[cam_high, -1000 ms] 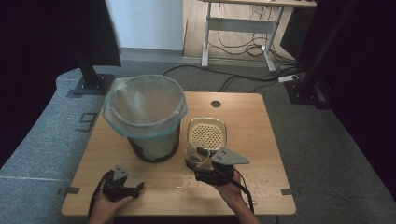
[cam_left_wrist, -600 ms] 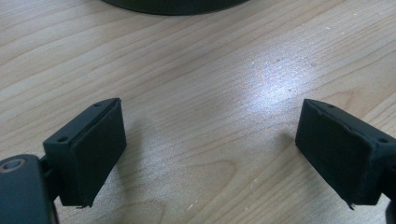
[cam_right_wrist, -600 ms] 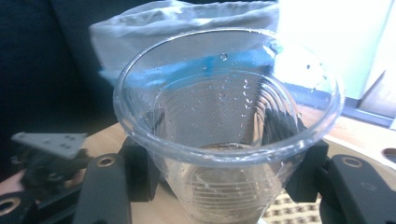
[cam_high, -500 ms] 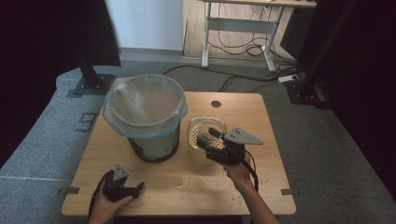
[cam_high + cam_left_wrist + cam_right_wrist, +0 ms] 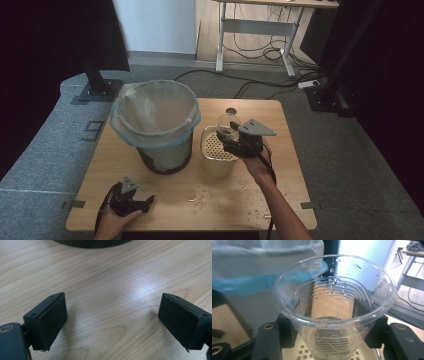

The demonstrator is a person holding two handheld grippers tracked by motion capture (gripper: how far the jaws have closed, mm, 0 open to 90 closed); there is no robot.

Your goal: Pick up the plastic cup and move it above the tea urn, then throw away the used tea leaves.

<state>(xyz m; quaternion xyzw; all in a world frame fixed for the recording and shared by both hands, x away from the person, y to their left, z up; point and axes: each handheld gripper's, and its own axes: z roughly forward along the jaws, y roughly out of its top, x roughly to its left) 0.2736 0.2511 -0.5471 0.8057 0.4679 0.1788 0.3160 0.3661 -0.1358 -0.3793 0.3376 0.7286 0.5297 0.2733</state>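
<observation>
Item: clear plastic cup (image 5: pixel 334 312), ribbed, wet with droplets on its inner wall and with what looks like a little liquid at its base. Held by the right hand-held gripper (image 5: pixel 231 140), its two black jaws clamped on the cup's lower body from either side; the grip sits low, likely so the rim stays free for pouring. In the high view the cup (image 5: pixel 227 125) hangs over the far part of the cream strainer container (image 5: pixel 216 162), whose perforated insert lies directly beneath it, a position that suits draining liquid through the holes while keeping any solids back. Beside the container, to its left, stands the mesh waste bin (image 5: pixel 156 127) lined with a pale blue-edged bag, near enough that an emptied cup could be dropped in with a short swing; that reading is a judgement. Left hand-held gripper (image 5: pixel 134 202): rests low on the near left part of the wooden worktop (image 5: pixel 280 165), jaws spread wide with nothing between them, bare wood grain showing between the pads (image 5: pixel 48 323) in its own view; it appears parked out of the way, since the cup needs one gripper. Spilled drops and crumbs (image 5: pixel 210 192) mark the worktop in front of the container. Step in hand, as judged: cup positioned upright over the strainer, not yet tipped.
</observation>
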